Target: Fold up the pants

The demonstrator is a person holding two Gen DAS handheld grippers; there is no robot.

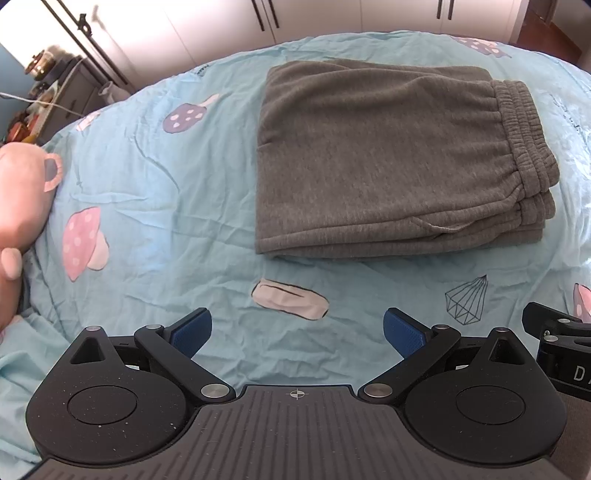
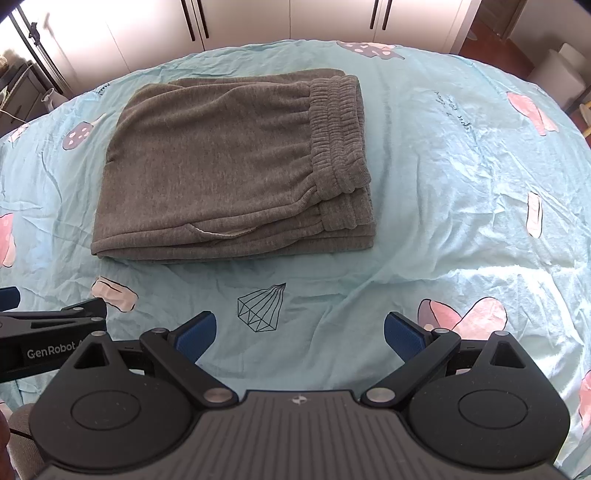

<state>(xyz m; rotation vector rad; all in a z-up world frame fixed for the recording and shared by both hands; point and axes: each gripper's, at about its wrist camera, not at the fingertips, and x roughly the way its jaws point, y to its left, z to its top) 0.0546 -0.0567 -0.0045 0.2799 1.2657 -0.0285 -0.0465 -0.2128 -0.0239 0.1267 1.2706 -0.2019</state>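
Observation:
The grey pants [image 1: 388,155] lie folded into a thick rectangular stack on the light blue bedsheet [image 1: 166,206], elastic waistband on the right side. They also show in the right wrist view [image 2: 229,173]. My left gripper [image 1: 297,332] is open and empty, held back from the stack's near edge. My right gripper [image 2: 300,334] is open and empty, near the bed's front, to the right of the left gripper. The left gripper's body shows at the left edge of the right wrist view [image 2: 51,332].
A pink plush toy [image 1: 18,199] lies at the bed's left edge. A cluttered dresser [image 1: 55,96] stands far left. White wardrobe doors [image 2: 288,18] line the wall behind the bed. The sheet [image 2: 461,177] spreads wide right of the pants.

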